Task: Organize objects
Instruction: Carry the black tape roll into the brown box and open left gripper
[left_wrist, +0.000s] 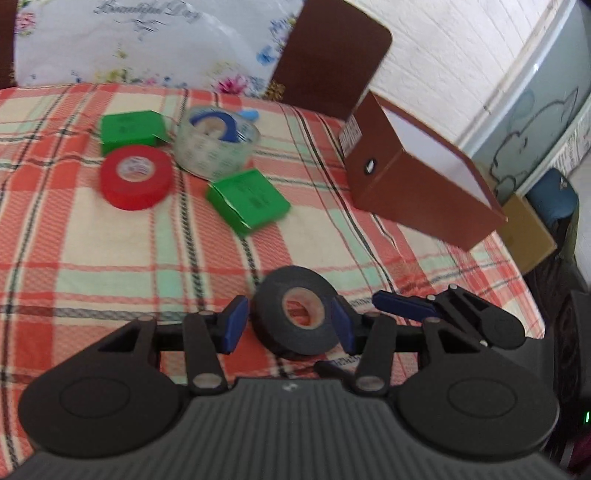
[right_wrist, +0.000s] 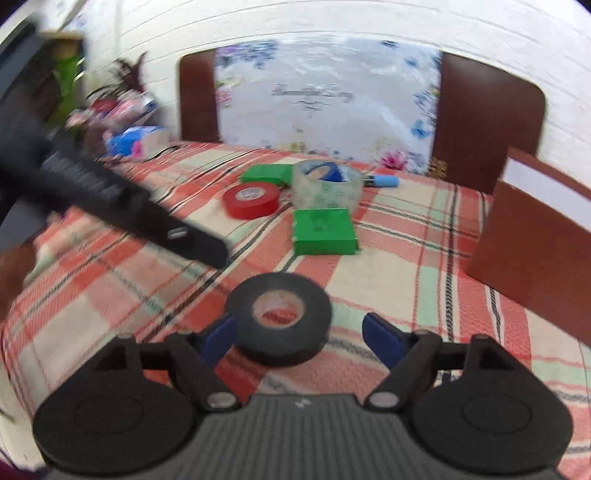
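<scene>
A black tape roll lies flat on the plaid cloth between the open blue pads of my left gripper; the right pad touches its side. The same roll lies between the wide-open pads of my right gripper, against the left pad. The right gripper's finger also shows in the left wrist view. Farther back lie a red tape roll, a clear tape roll with a blue roll inside, two green boxes and a blue marker.
An open brown box stands at the right of the table, also in the right wrist view. Two brown chair backs and a floral bag stand behind the table. The left gripper's body crosses the right wrist view.
</scene>
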